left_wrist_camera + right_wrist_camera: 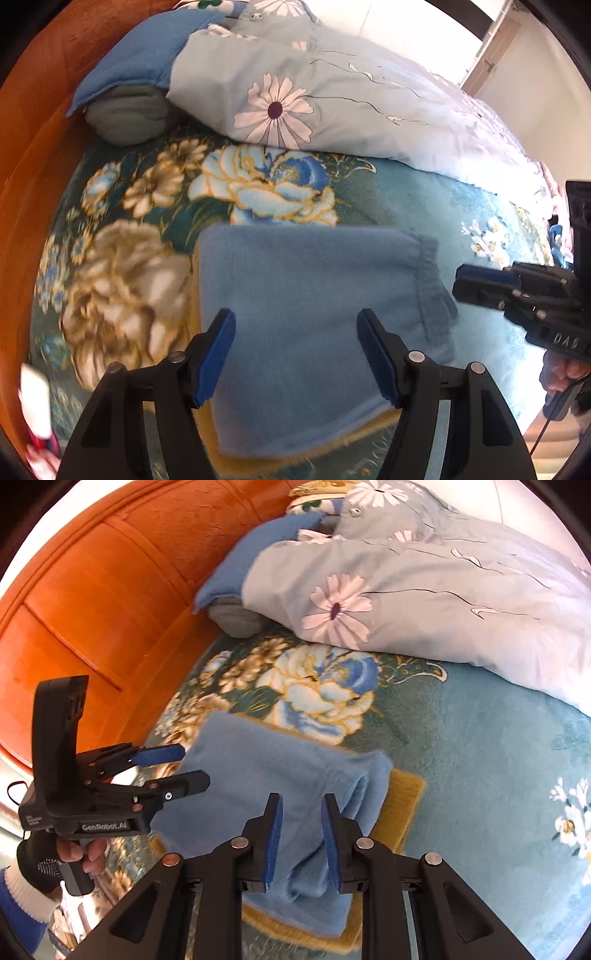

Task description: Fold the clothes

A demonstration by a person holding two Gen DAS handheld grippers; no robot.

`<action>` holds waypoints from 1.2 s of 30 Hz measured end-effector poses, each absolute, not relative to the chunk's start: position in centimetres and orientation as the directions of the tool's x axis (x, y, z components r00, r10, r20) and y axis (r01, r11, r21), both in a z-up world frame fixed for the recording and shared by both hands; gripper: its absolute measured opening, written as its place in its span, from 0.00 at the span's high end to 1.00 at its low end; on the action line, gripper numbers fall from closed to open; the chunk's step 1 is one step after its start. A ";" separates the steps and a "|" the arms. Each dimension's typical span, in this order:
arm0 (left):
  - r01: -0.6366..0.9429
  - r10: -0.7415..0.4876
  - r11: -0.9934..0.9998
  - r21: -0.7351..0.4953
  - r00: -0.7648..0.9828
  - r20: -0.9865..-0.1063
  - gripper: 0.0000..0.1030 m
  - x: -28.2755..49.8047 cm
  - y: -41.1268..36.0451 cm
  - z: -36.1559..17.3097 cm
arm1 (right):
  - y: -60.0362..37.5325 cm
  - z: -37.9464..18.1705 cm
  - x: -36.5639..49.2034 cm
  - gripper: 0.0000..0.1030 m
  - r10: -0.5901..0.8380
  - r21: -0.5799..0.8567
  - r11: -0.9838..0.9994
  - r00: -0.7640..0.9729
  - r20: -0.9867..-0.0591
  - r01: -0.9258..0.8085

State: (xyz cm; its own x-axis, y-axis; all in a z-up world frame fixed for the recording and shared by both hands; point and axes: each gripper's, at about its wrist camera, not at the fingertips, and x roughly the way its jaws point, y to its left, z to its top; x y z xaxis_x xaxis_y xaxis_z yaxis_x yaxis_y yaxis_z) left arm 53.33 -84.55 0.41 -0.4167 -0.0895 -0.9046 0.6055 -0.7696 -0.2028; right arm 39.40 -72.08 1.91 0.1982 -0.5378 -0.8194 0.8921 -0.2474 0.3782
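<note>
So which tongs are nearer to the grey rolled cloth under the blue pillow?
Left. The left tongs hover over the folded blue garment's side toward the grey rolled cloth; the right tongs are over its far side.

Bed: covered by a teal blanket (399,199) patterned with large blue, white and gold flowers.
Headboard: orange-brown wood (92,602) with raised panels, curving round the left side of the bed.
Quilt: pale grey-blue with white daisies (332,92), heaped along the far side.
Pillows: a blue one (136,62) on a grey one (125,114), against the headboard.
Wall: white (535,92), far right.
Light: strong daylight, washing out the upper right.
</note>
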 end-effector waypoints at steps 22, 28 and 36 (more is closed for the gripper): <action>0.646 -0.073 -0.731 -0.218 -0.392 -0.917 0.32 55.4 -81.7 -2.7 | -70.1 -1.9 41.6 0.79 -0.449 0.392 -0.259 0.250 -0.858 0.883; 0.679 -0.124 -0.701 -0.217 -0.416 -0.901 0.32 55.6 -80.1 -0.7 | -69.2 0.7 41.9 0.76 -0.494 0.387 -0.229 0.235 -0.837 0.893; 0.731 -0.184 -0.650 -0.206 -0.415 -0.891 0.32 57.5 -76.5 -0.7 | -66.3 0.9 43.4 0.59 -0.498 0.344 -0.243 0.187 -0.847 0.907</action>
State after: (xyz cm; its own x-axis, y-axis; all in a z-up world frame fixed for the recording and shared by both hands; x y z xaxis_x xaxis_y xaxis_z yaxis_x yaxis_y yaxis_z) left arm 57.47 -76.50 -0.72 -0.4149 -0.1839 -0.8911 0.7315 -0.6499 -0.2065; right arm 43.39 -66.29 0.91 0.1874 -0.4982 -0.8466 0.9071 -0.2428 0.3437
